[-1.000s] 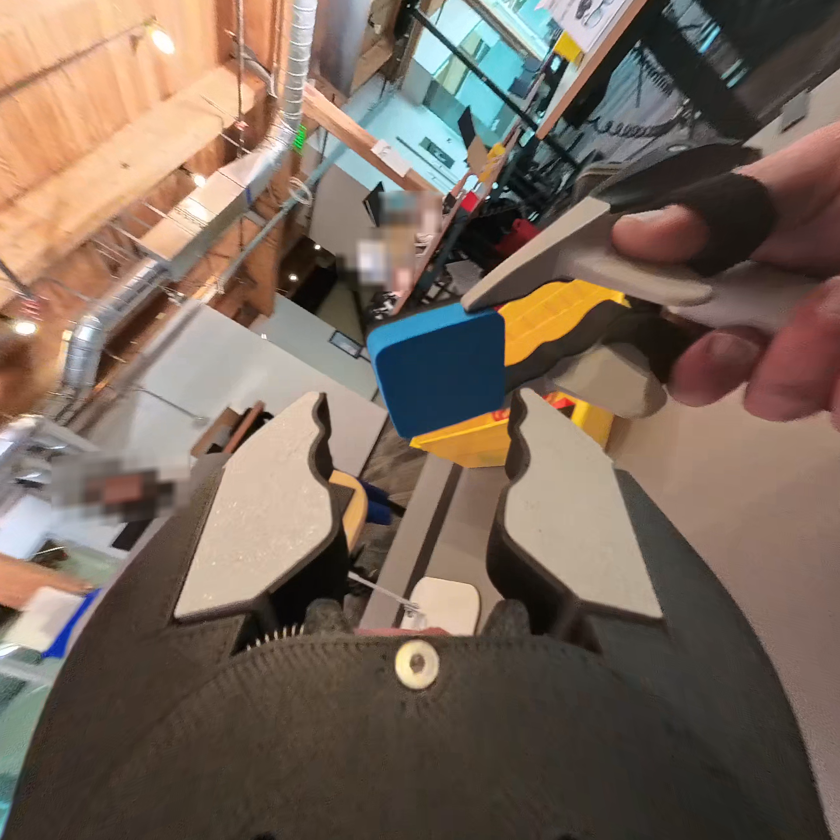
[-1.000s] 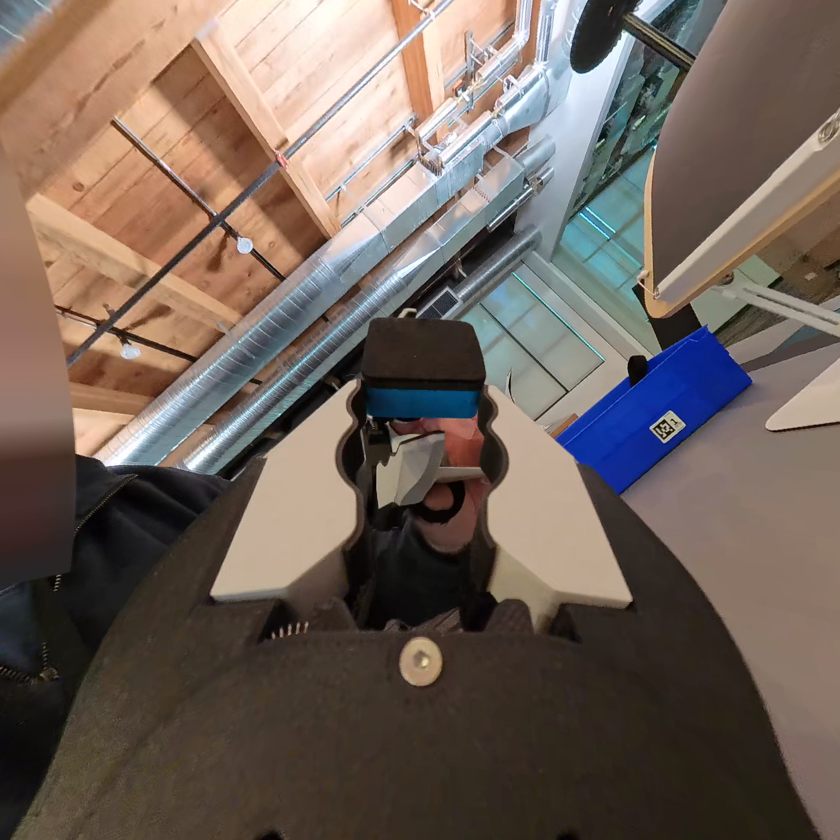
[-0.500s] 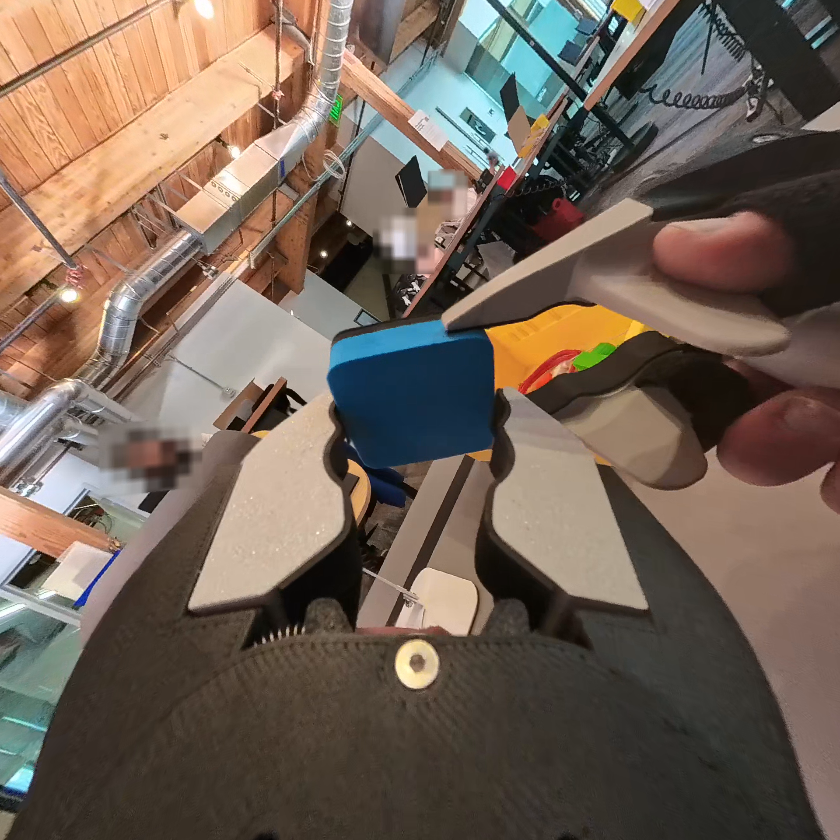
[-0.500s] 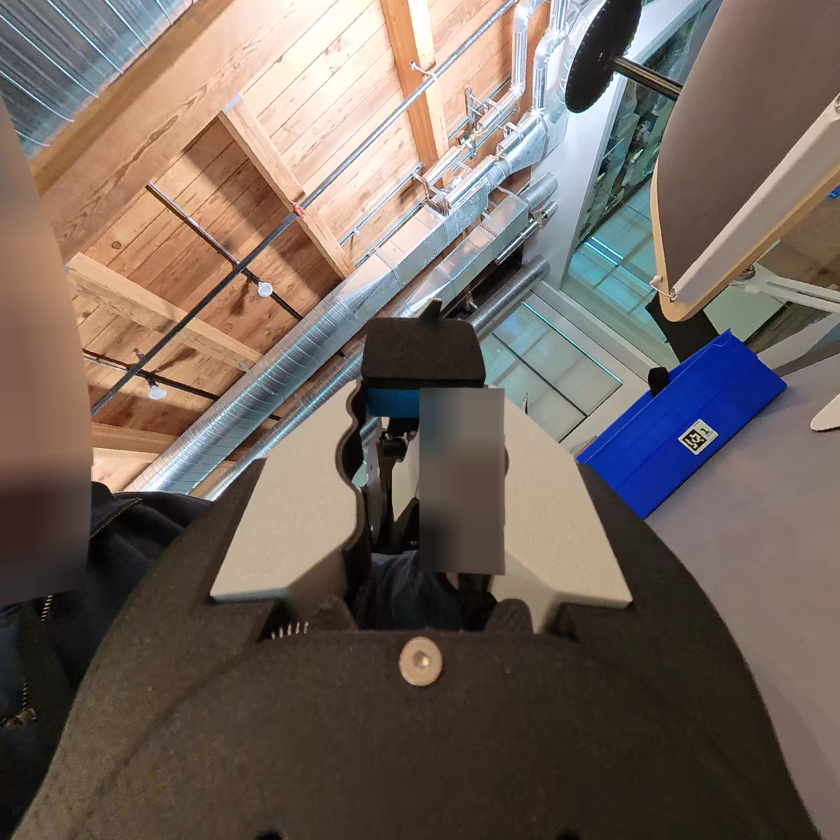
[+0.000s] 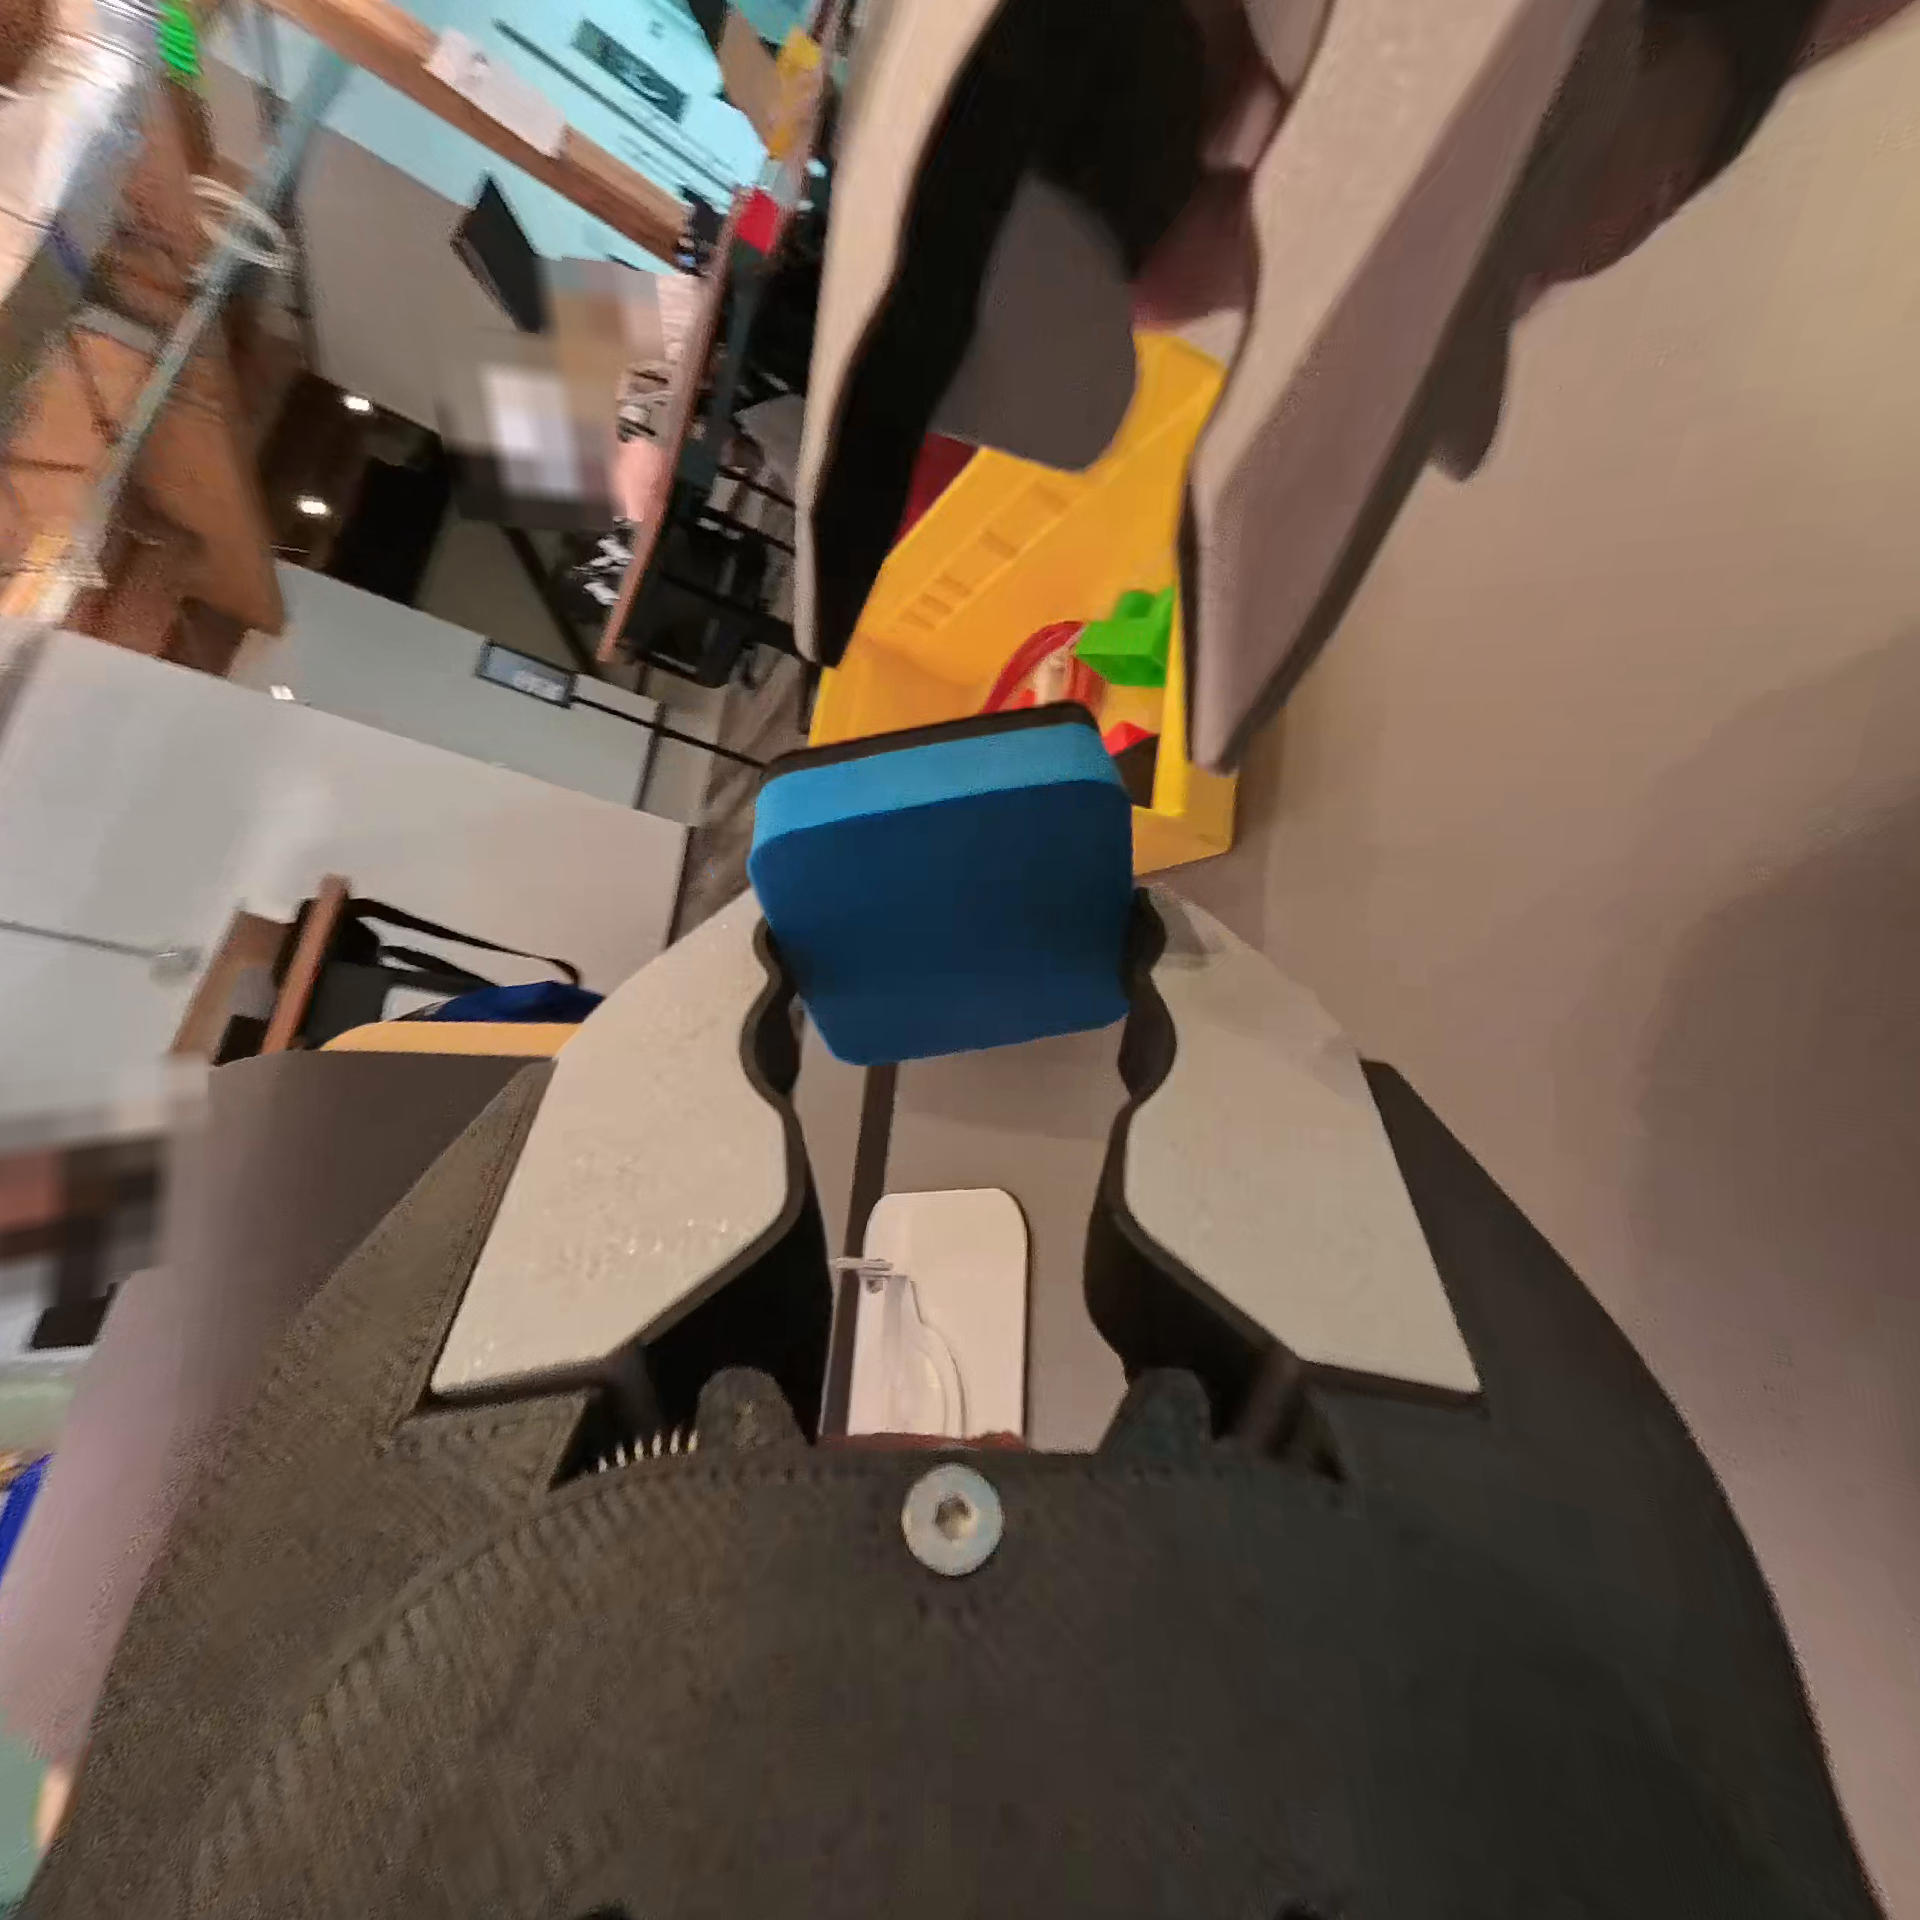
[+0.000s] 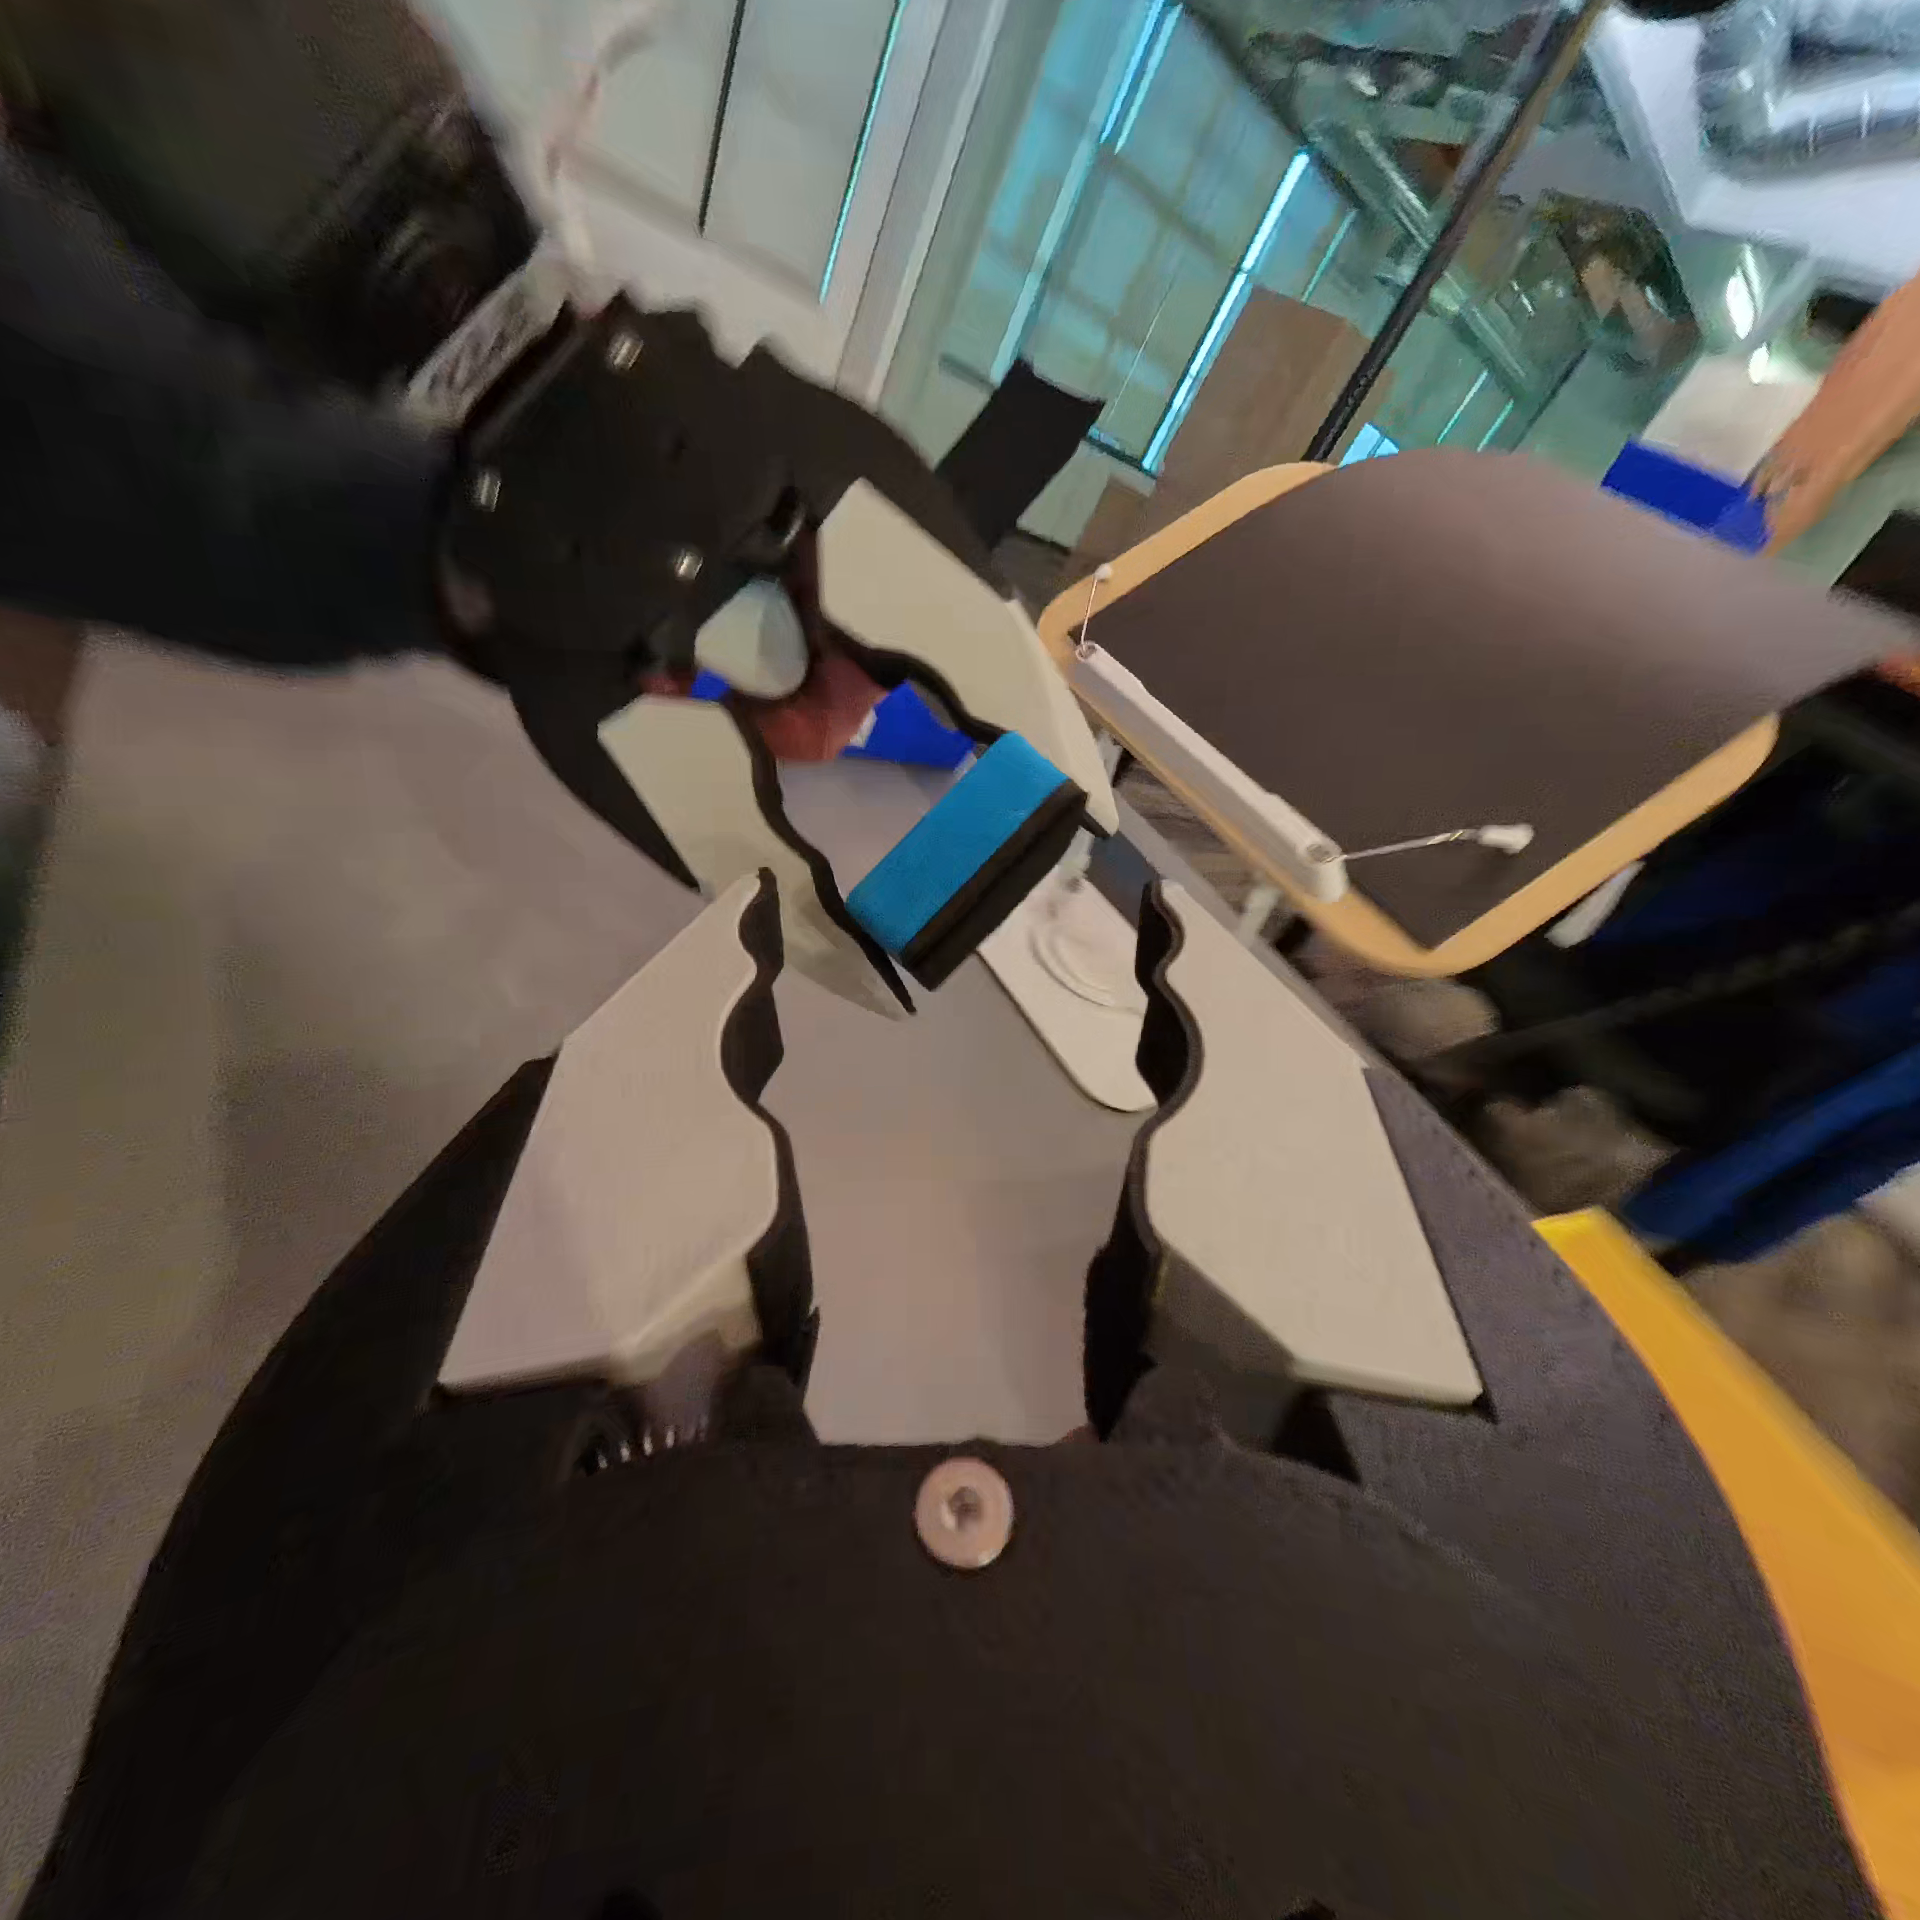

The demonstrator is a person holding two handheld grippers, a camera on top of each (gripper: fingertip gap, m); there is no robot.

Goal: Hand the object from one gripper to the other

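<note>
— So where do we stand, widest first: the grey table [image 6: 260,935] lies under both tools, the yellow bin [image 5: 997,582] at its far side?

— Yes. We judge the handover made. Our right gripper [image 6: 951,904] is spread wide and empty, clear of the block, so it can leave without snagging it.

— And our left gripper [image 5: 951,935]?

— Clamped on the blue foam eraser [image 5: 940,904] at its fingertips, blue face toward its camera, black felt [image 6: 997,883] behind. We hold it by the side edges, aloft above the table; a tip grip keeps the block visible.
</note>
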